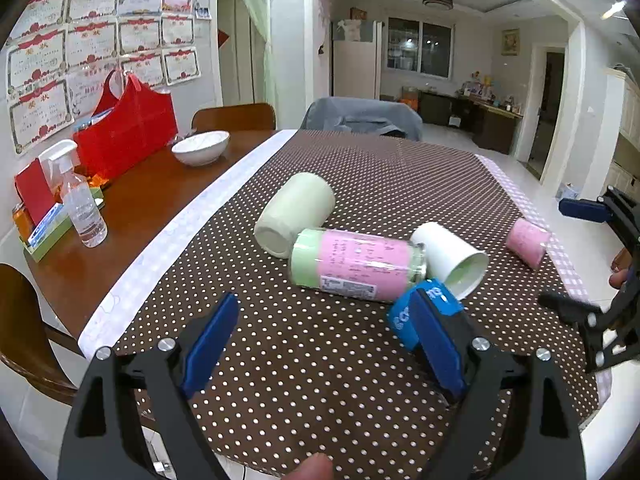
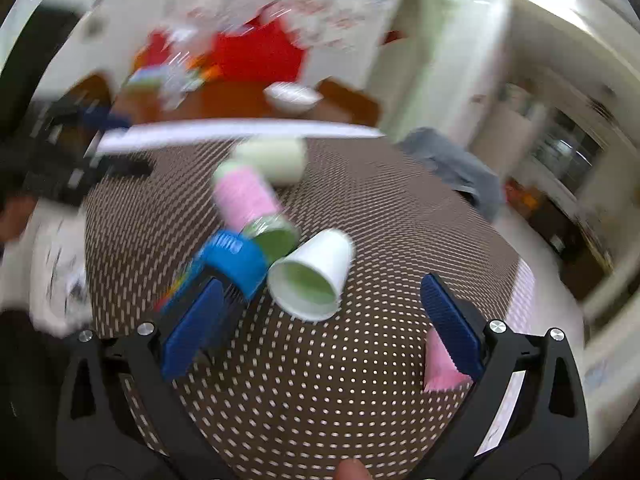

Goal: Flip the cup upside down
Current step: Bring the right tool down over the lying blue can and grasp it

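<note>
A white paper cup [image 1: 450,258] lies on its side on the dotted brown tablecloth [image 1: 320,360], mouth toward me. It also shows in the blurred right wrist view [image 2: 316,274], just ahead of the open right gripper [image 2: 320,328]. My left gripper [image 1: 324,344] is open and empty above the cloth, short of the cup. The right gripper shows at the right edge of the left wrist view [image 1: 600,264]. A pale green cup [image 1: 296,212] and a pink cup [image 1: 528,242] also lie on their sides.
A pink-and-green wrapped roll [image 1: 356,266] and a blue tape roll [image 1: 424,312] lie beside the white cup. A white bowl [image 1: 200,146], a spray bottle [image 1: 80,200] and a red bag [image 1: 124,128] stand on the bare wood at the left. Chairs stand round the table.
</note>
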`<action>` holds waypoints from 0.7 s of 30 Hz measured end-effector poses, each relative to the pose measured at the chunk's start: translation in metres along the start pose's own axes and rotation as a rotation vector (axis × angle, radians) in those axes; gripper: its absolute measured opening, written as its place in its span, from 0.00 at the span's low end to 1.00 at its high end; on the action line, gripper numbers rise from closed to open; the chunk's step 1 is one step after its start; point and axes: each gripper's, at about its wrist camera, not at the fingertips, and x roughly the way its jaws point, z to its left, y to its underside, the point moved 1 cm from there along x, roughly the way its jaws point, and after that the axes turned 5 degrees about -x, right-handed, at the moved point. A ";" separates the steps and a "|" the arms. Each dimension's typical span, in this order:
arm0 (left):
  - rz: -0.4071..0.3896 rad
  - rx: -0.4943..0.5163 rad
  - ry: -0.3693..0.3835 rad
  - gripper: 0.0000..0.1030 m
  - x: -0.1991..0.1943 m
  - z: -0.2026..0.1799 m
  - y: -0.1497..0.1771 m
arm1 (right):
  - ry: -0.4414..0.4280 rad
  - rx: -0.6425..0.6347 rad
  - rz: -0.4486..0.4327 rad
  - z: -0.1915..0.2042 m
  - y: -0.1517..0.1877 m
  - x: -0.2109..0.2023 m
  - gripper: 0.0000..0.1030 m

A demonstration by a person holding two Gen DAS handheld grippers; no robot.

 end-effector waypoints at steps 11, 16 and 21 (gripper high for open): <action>0.066 -0.052 -0.063 0.83 0.034 0.008 -0.024 | -0.285 -0.668 0.164 0.038 -0.002 0.041 0.94; 0.100 -0.111 -0.098 0.83 0.049 0.012 -0.031 | -0.360 -0.987 0.138 0.044 -0.001 0.046 0.94; 0.133 -0.137 -0.174 0.83 0.061 0.020 -0.032 | -0.421 -1.264 0.052 0.054 0.001 0.043 0.94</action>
